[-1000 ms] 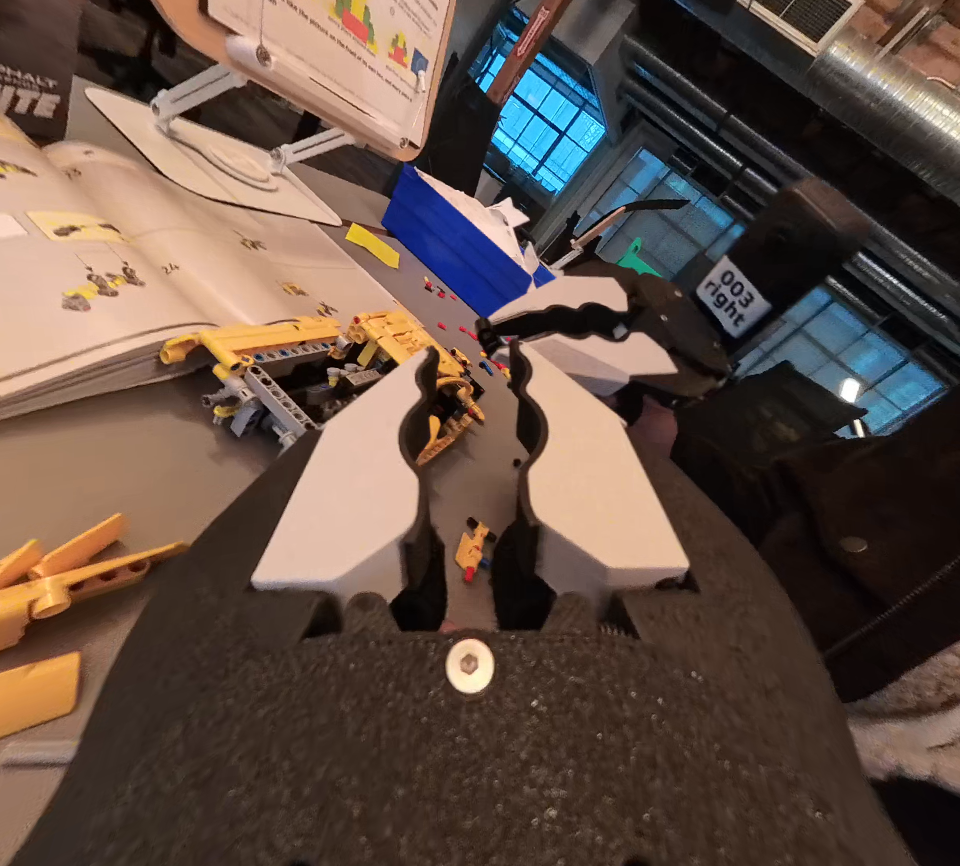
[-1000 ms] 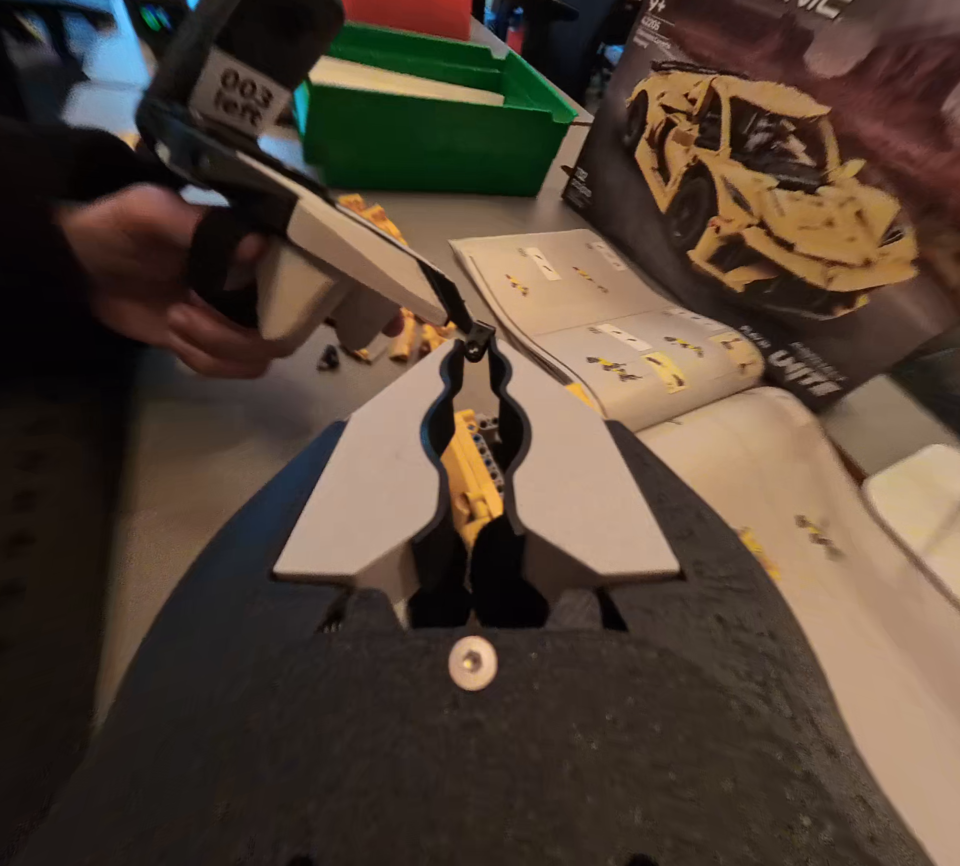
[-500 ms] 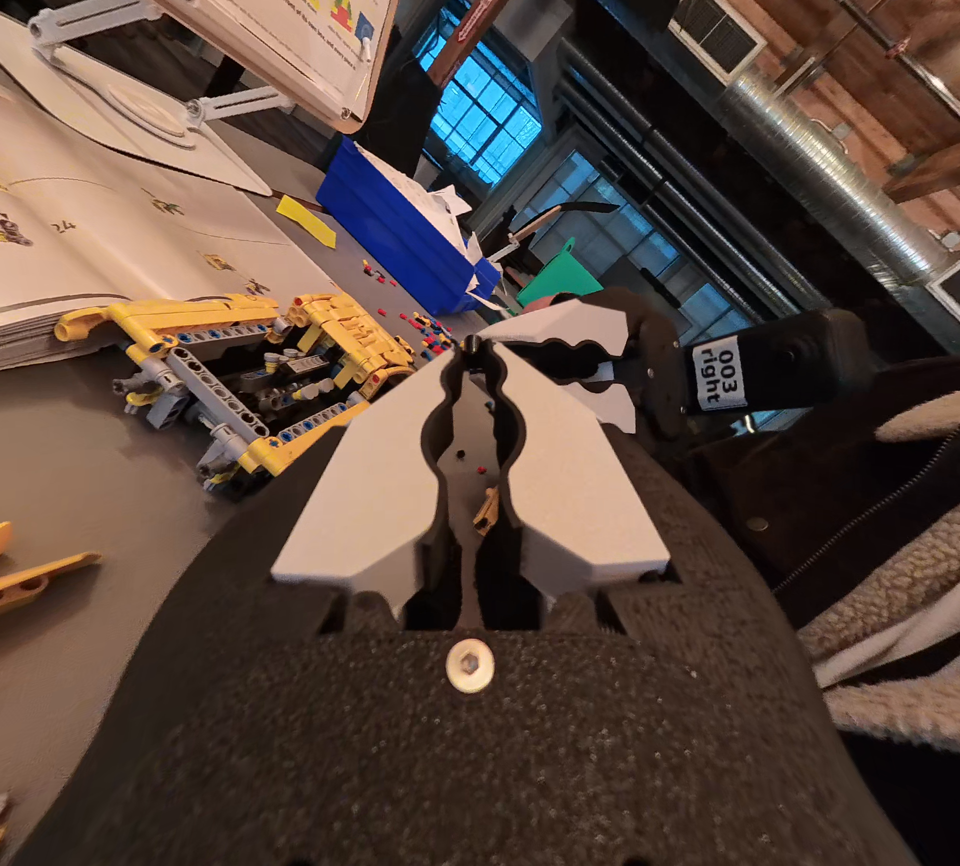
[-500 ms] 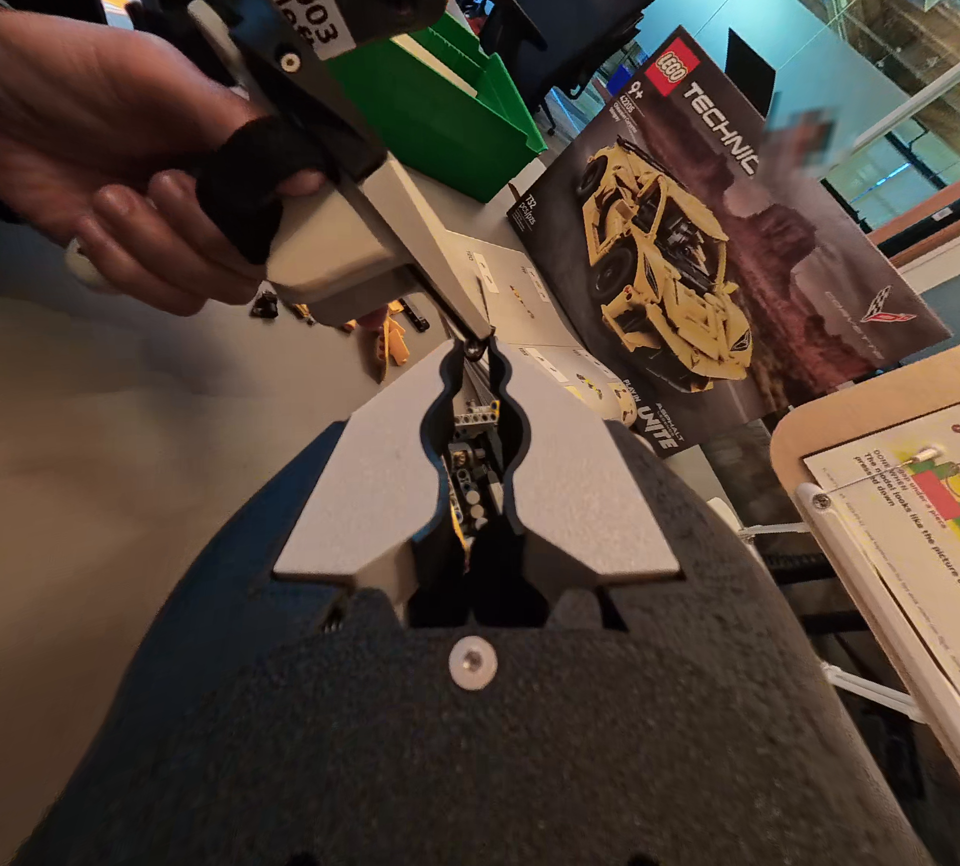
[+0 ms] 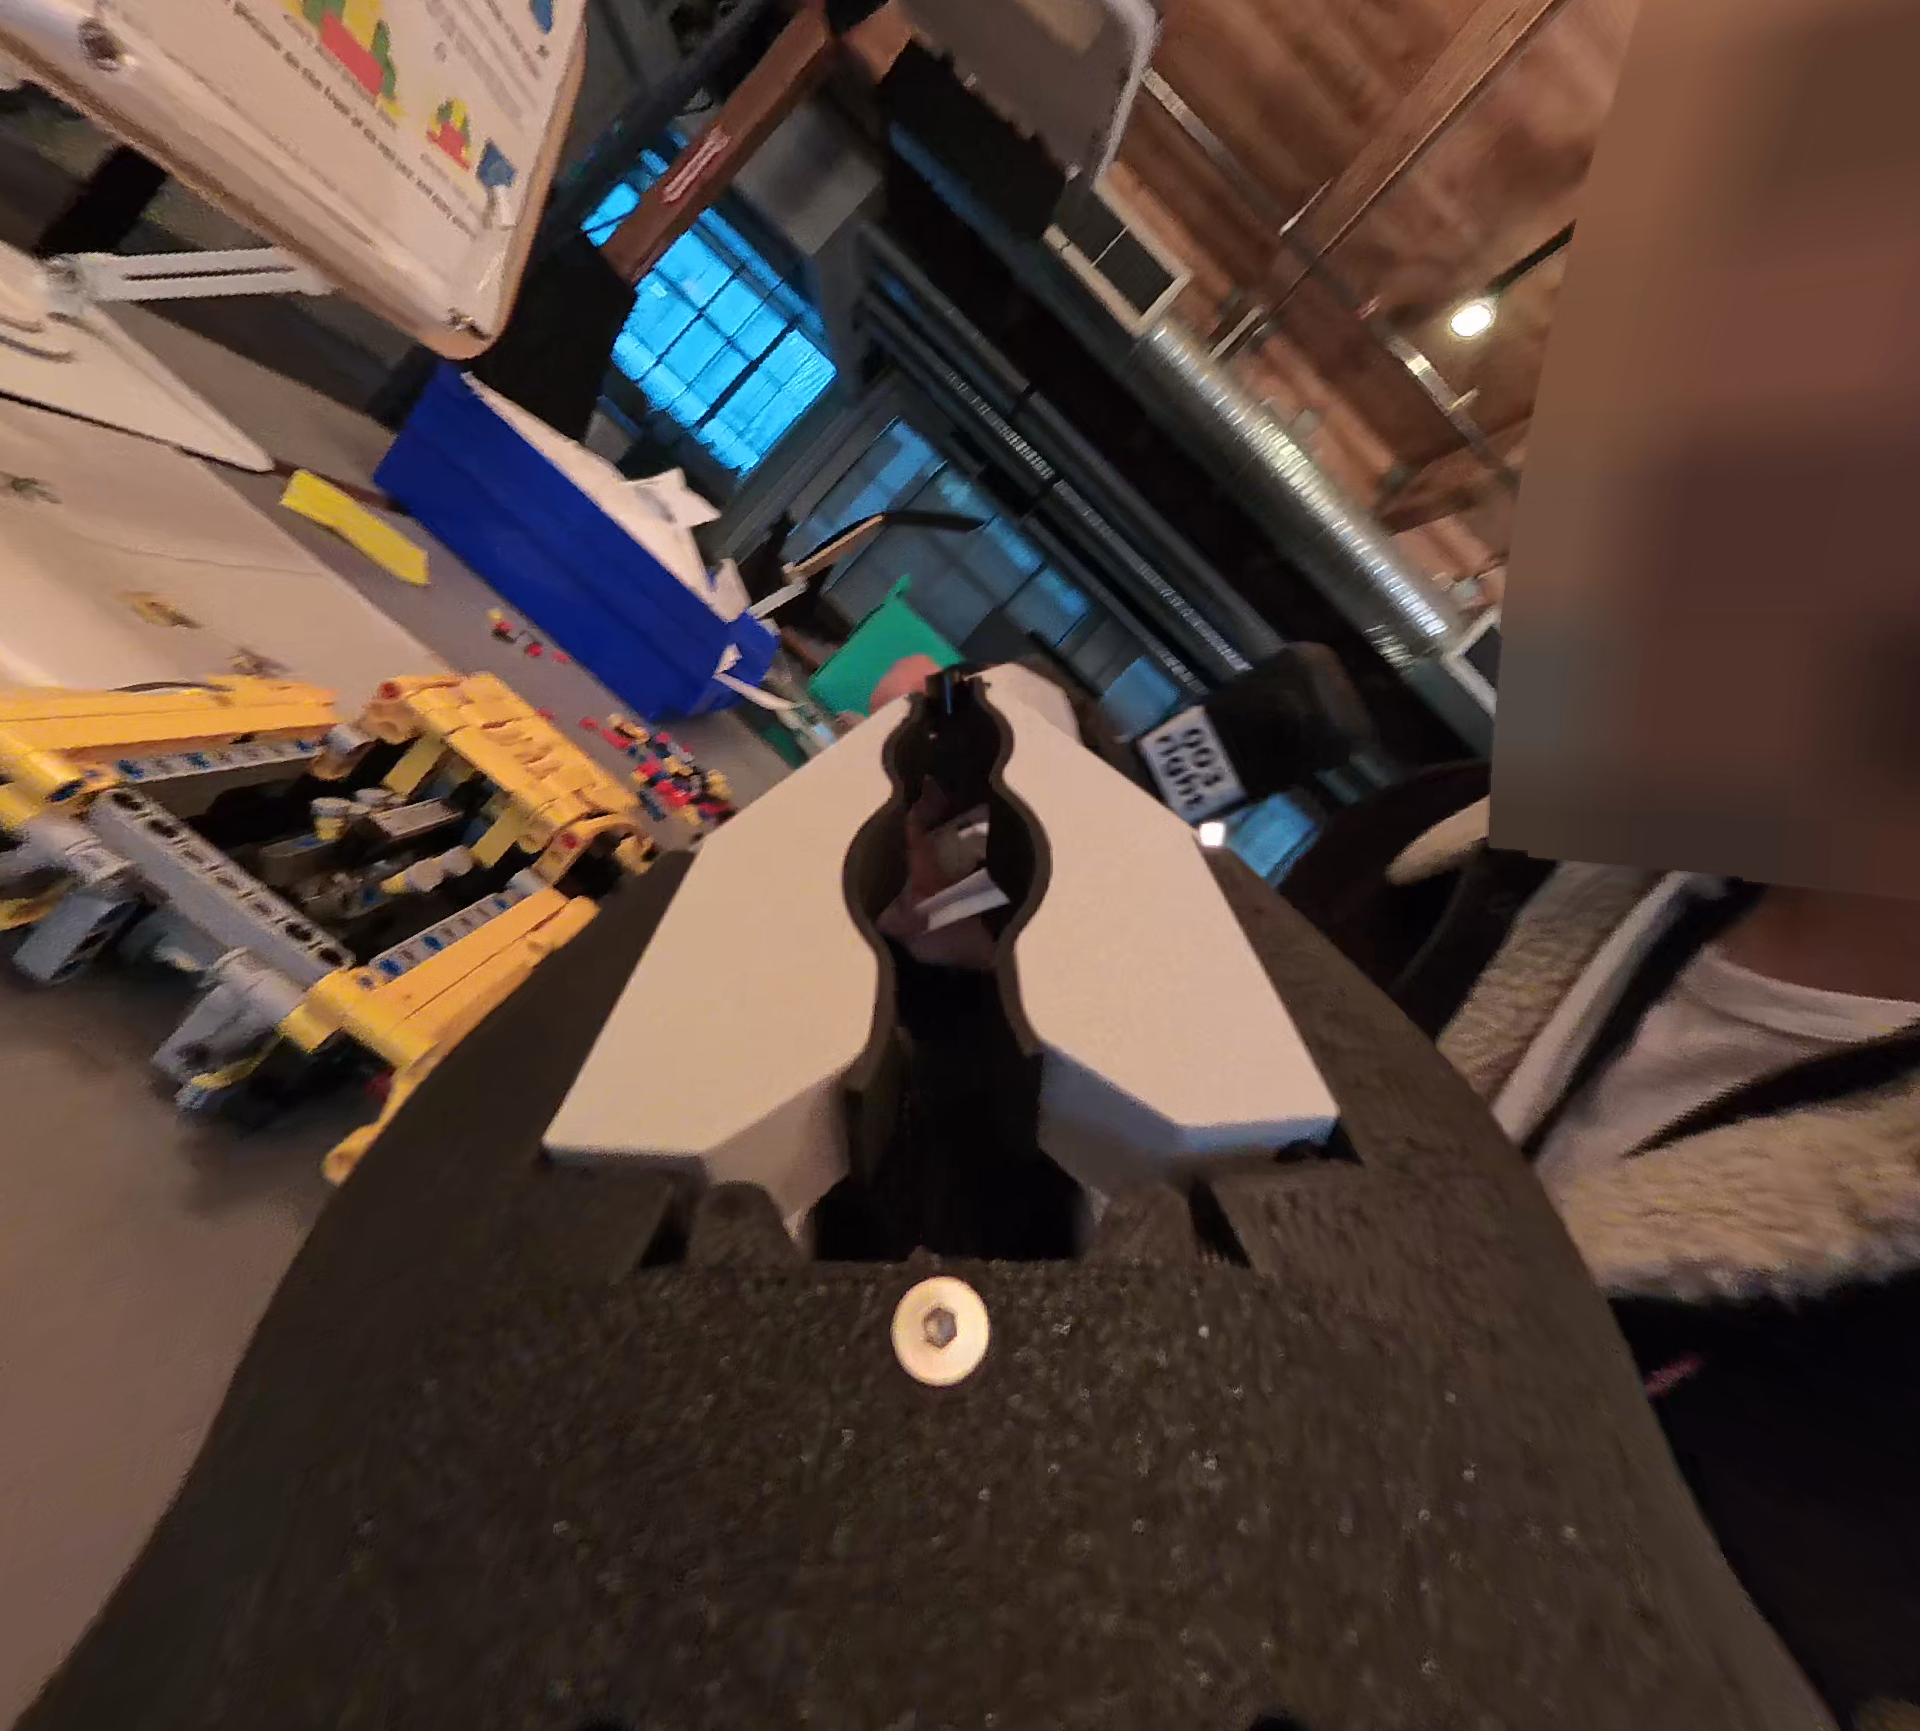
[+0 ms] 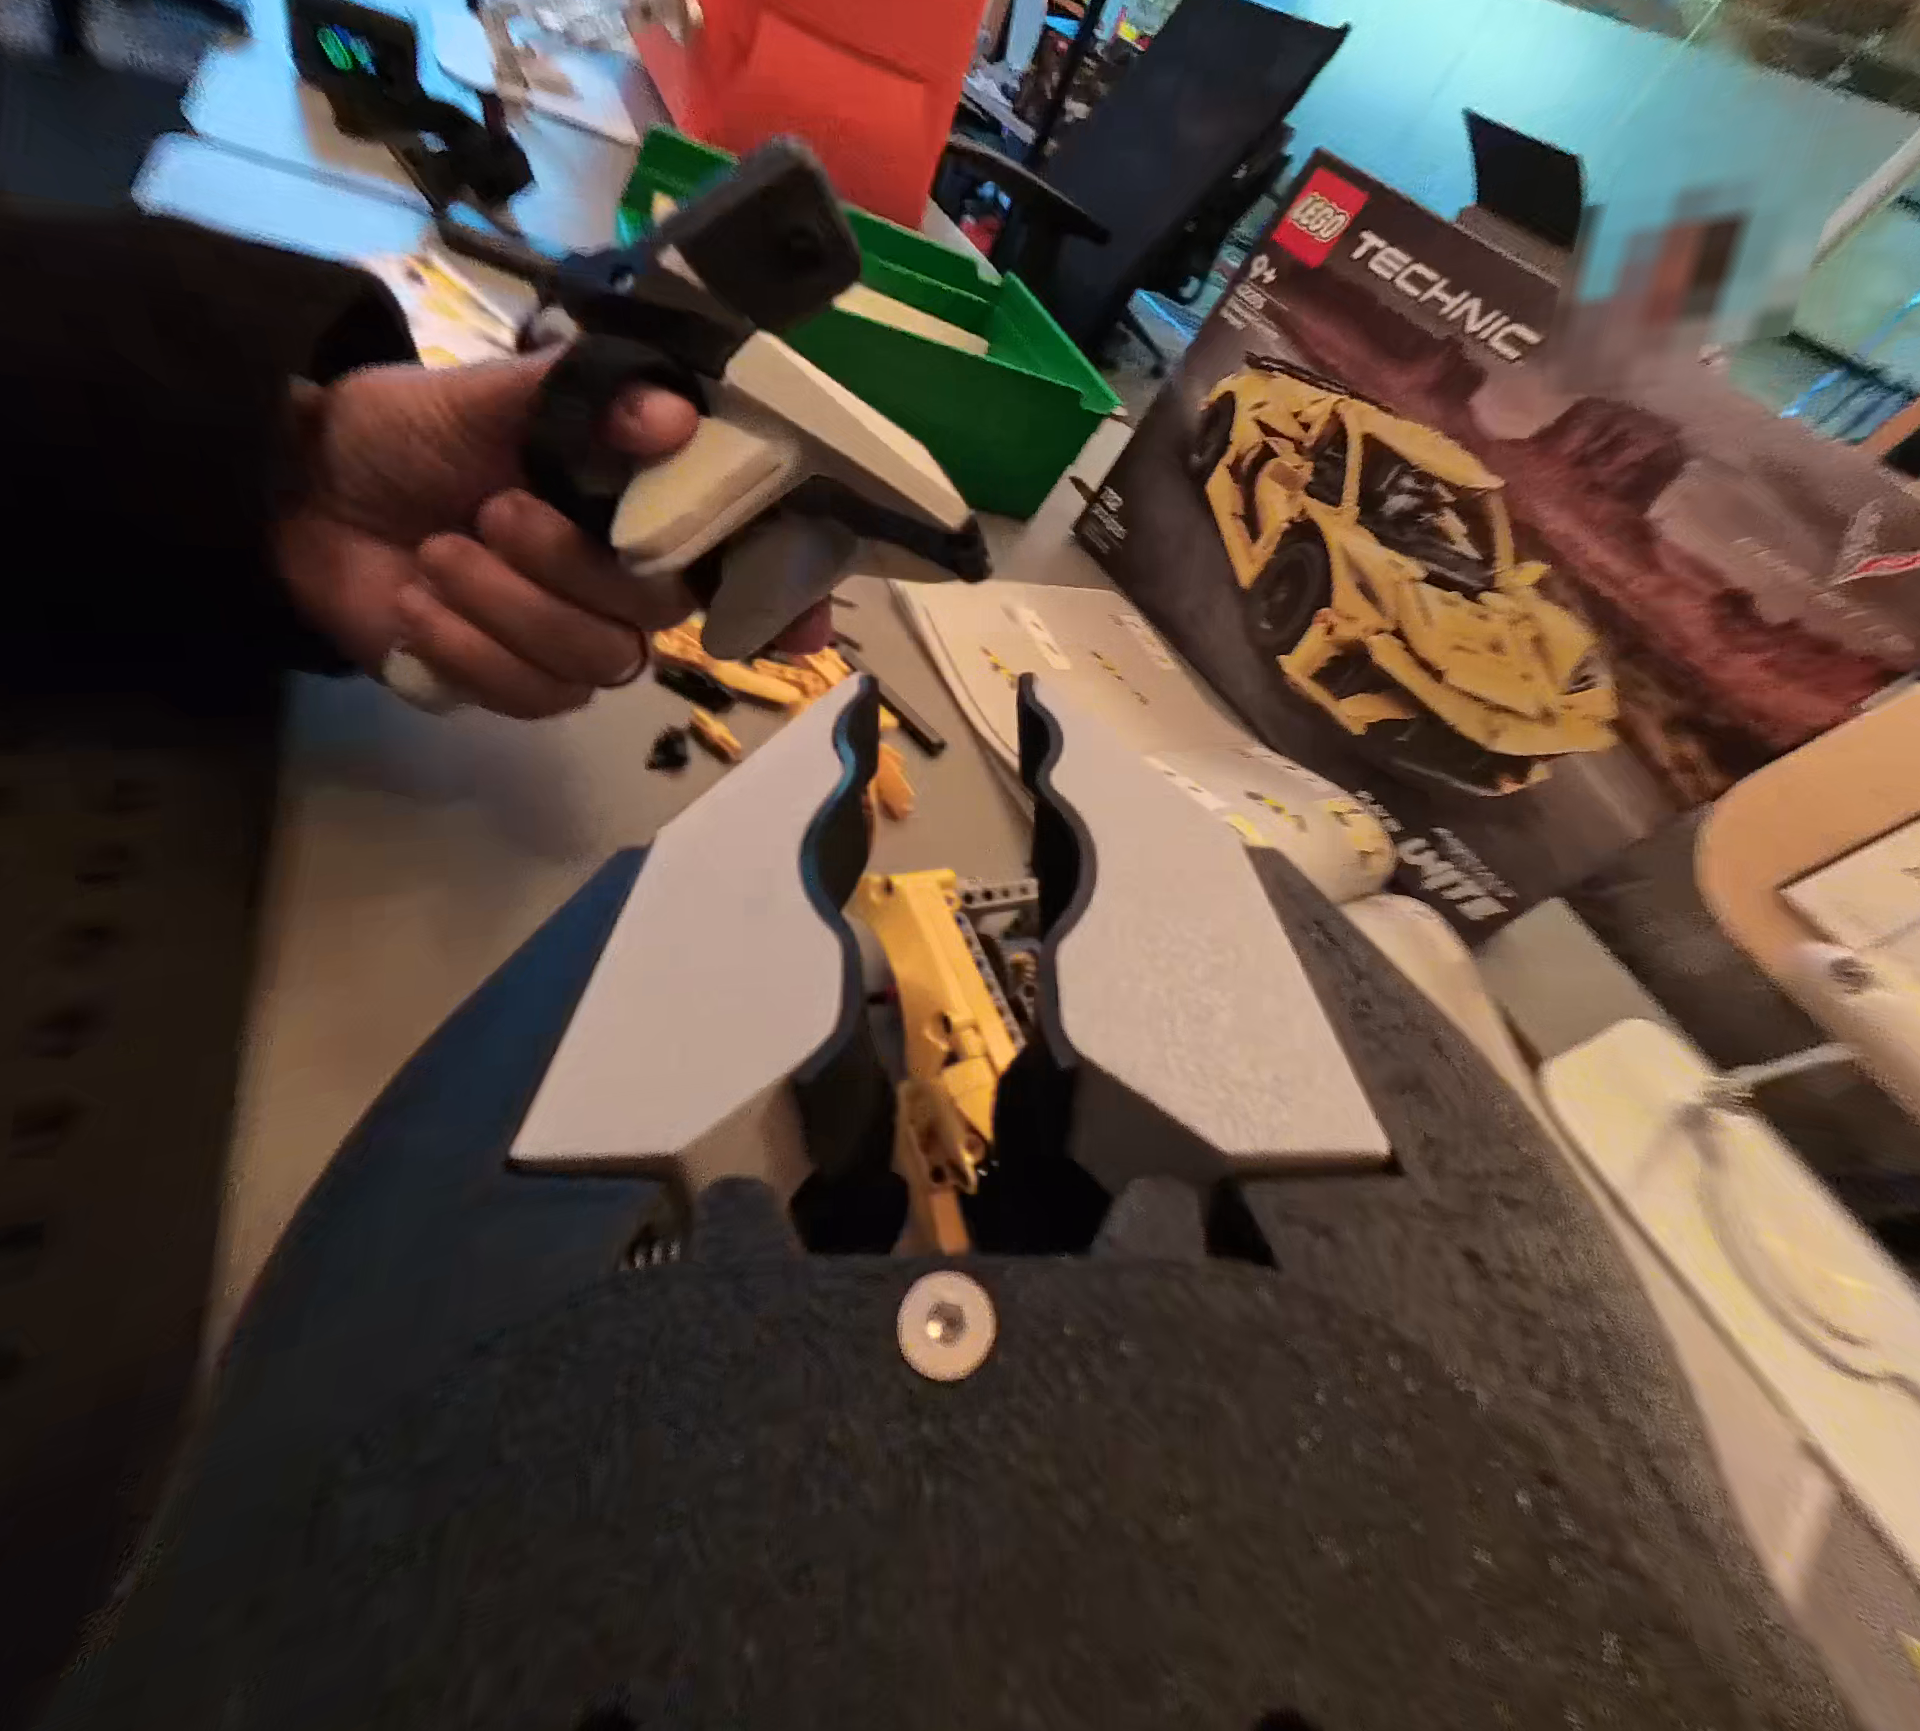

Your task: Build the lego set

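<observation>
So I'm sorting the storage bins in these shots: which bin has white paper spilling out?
The blue bin behind the half-built yellow model, in the left wrist view. The green bin in the right wrist view shows nothing sticking out.

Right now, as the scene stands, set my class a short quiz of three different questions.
1. True or false: the right gripper is shut.
2. In the right wrist view, what colour is the bin left of the set's box? A green, B purple, C white.
3. Fill in: the left gripper pinches a small ___ piece.
Key: 1 false; 2 A; 3 black.
</observation>
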Demonstrator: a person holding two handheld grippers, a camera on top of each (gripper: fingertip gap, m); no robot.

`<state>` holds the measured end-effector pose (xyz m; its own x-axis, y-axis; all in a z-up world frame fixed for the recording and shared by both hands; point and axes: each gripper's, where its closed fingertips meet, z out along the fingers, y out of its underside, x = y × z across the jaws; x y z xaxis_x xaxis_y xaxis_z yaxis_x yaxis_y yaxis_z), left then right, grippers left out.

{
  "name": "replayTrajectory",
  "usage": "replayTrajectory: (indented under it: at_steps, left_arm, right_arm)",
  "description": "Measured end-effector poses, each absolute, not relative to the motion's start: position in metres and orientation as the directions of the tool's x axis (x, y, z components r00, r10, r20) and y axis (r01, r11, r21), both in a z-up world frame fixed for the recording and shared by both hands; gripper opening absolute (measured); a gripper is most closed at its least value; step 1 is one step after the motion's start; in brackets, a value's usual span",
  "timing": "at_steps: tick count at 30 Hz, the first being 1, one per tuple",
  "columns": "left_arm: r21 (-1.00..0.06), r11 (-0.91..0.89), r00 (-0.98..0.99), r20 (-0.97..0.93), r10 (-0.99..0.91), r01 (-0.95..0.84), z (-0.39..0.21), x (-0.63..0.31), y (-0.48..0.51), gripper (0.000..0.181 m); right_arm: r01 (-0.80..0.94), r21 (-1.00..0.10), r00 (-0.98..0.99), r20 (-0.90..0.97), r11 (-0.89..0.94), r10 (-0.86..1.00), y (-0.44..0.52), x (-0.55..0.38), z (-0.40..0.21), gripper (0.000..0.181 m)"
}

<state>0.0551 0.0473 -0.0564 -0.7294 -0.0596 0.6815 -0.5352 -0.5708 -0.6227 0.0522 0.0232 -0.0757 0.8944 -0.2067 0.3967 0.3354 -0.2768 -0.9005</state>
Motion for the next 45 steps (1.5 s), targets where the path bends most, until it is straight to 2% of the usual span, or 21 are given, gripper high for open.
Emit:
replayTrajectory:
  at_steps: [5, 9, 14, 16, 19, 22, 24, 27, 31, 35, 45]
  left_arm:
    - [-0.557, -0.597, -0.776, 0.601, 0.190, -0.577, -0.029, 0.029, 0.051, 0.007]
    - [-0.585, -0.590, -0.811, 0.537, 0.232, -0.557, -0.019, 0.015, 0.052, 0.007]
    - [-0.612, -0.582, -0.818, 0.548, 0.176, -0.535, -0.025, 0.019, 0.051, 0.007]
    - [-0.633, -0.575, -0.823, 0.552, 0.134, -0.518, -0.029, 0.022, 0.050, 0.007]
    - [-0.666, -0.550, -0.828, 0.554, 0.087, -0.503, -0.035, 0.023, 0.046, 0.007]
    - [-0.722, -0.483, -0.830, 0.557, 0.020, -0.496, -0.046, 0.024, 0.032, 0.007]
    - [-0.741, -0.448, -0.827, 0.562, -0.005, -0.501, -0.053, 0.024, 0.025, 0.007]
    - [-0.745, -0.433, -0.824, 0.566, -0.010, -0.507, -0.055, 0.025, 0.022, 0.007]
    - [-0.747, -0.429, -0.823, 0.568, -0.016, -0.507, -0.057, 0.027, 0.023, 0.007]
    - [-0.749, -0.430, -0.817, 0.575, -0.042, -0.505, -0.060, 0.031, 0.025, 0.007]
    - [-0.762, -0.412, -0.821, 0.568, -0.053, -0.500, -0.061, 0.028, 0.022, 0.007]
  right_arm:
    - [0.157, -0.983, 0.978, 0.168, -0.092, -0.120, 0.018, 0.047, -0.060, 0.023]
    - [-0.022, -0.999, 1.000, -0.022, 0.046, 0.005, 0.012, 0.040, -0.046, 0.024]
    - [-0.137, -0.990, 0.987, -0.138, -0.015, 0.079, 0.004, 0.046, -0.053, 0.028]
    - [-0.150, -0.978, 0.987, -0.156, -0.147, 0.032, -0.012, 0.062, -0.066, 0.027]
    - [-0.249, -0.946, 0.968, -0.250, -0.208, -0.023, -0.060, 0.083, -0.069, 0.024]
    - [-0.260, -0.914, 0.961, -0.212, -0.313, -0.178, -0.120, 0.101, -0.094, 0.020]
    - [-0.262, -0.852, 0.958, -0.174, -0.452, -0.227, -0.161, 0.099, -0.129, 0.015]
    - [-0.242, -0.736, 0.970, -0.167, -0.633, -0.177, -0.204, 0.073, -0.181, 0.015]
    - [-0.238, -0.737, 0.971, -0.199, -0.633, -0.132, -0.212, 0.056, -0.201, 0.017]
    - [-0.146, -0.727, 0.989, -0.084, -0.671, -0.124, -0.187, 0.049, -0.215, 0.017]
    - [-0.106, -0.583, 0.993, -0.018, -0.805, -0.118, -0.175, 0.046, -0.231, 0.012]
